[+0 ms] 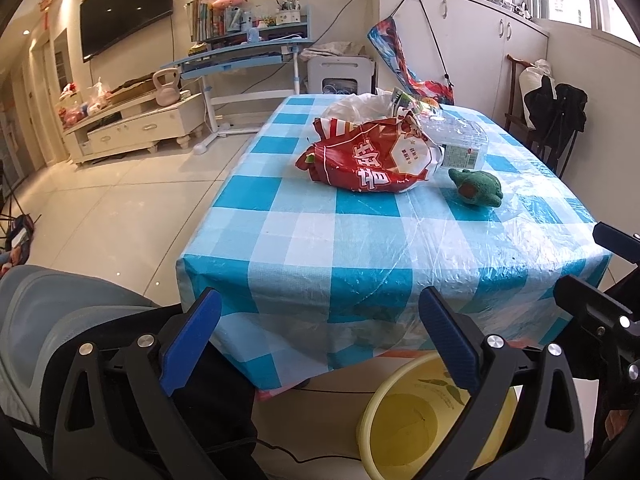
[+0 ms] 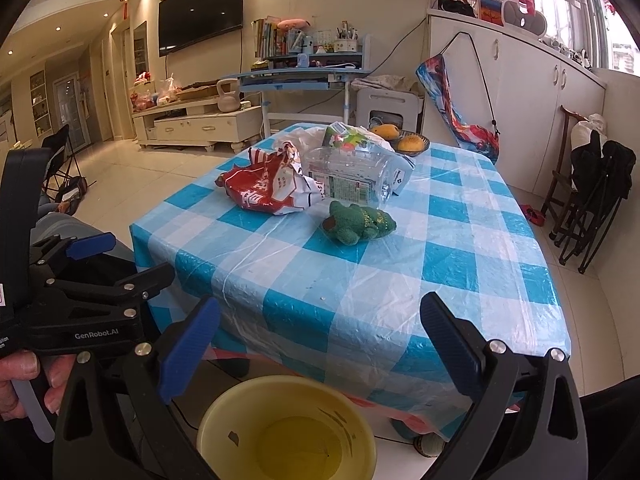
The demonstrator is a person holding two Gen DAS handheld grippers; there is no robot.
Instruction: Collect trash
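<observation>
Both my left gripper [image 1: 320,336] and right gripper [image 2: 320,340] stand wide and empty. Risk: grabbing the green plush toy [image 2: 360,222] beside the crumpled red snack bag [image 2: 272,190], or missing the yellow plastic basin [image 2: 286,428].

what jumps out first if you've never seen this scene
The blue-and-white checked tablecloth dominates both views. On its far half sits a heap of rubbish led by a crumpled red snack bag and a clear plastic bottle, with a green plush toy just in front. Below the near edge, a yellow basin waits on the floor.
</observation>
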